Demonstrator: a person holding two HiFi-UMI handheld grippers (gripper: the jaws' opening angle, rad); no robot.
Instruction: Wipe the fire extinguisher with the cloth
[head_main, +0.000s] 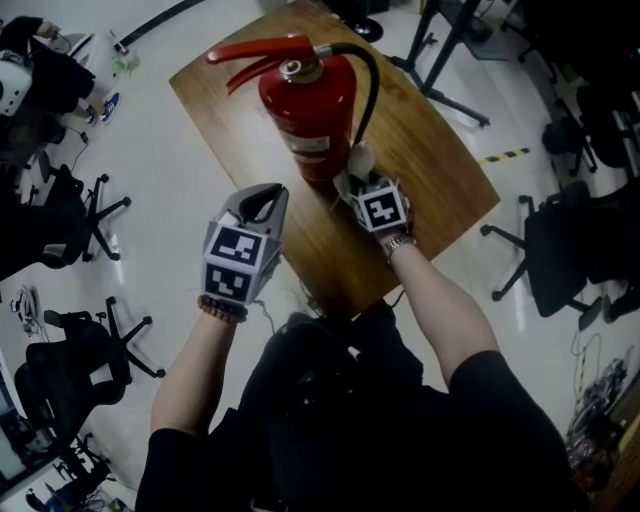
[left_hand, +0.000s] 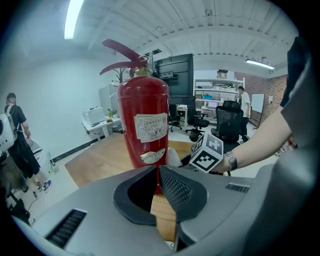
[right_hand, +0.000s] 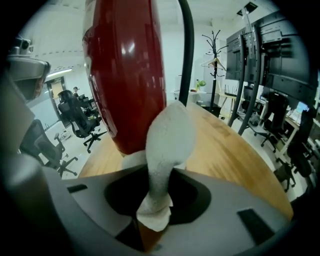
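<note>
A red fire extinguisher (head_main: 305, 110) with a black hose (head_main: 372, 85) stands upright on a wooden table (head_main: 440, 170). My right gripper (head_main: 357, 180) is shut on a white cloth (head_main: 358, 157) at the lower right side of the cylinder. In the right gripper view the cloth (right_hand: 167, 137) rises from between the jaws of that gripper (right_hand: 154, 212) and bulges against the red body (right_hand: 125, 75), beside the hose (right_hand: 187, 50). My left gripper (head_main: 264, 197) hovers just left of the extinguisher's base, near the table's edge. Its jaws (left_hand: 158, 175) are shut and hold nothing, facing the labelled cylinder (left_hand: 145, 125).
The table is small, and its near corner lies just below my grippers. Office chairs (head_main: 85, 215) stand on the floor at left, another (head_main: 560, 250) at right. A desk frame (head_main: 445, 60) stands beyond the table. A person (left_hand: 15, 135) stands far left.
</note>
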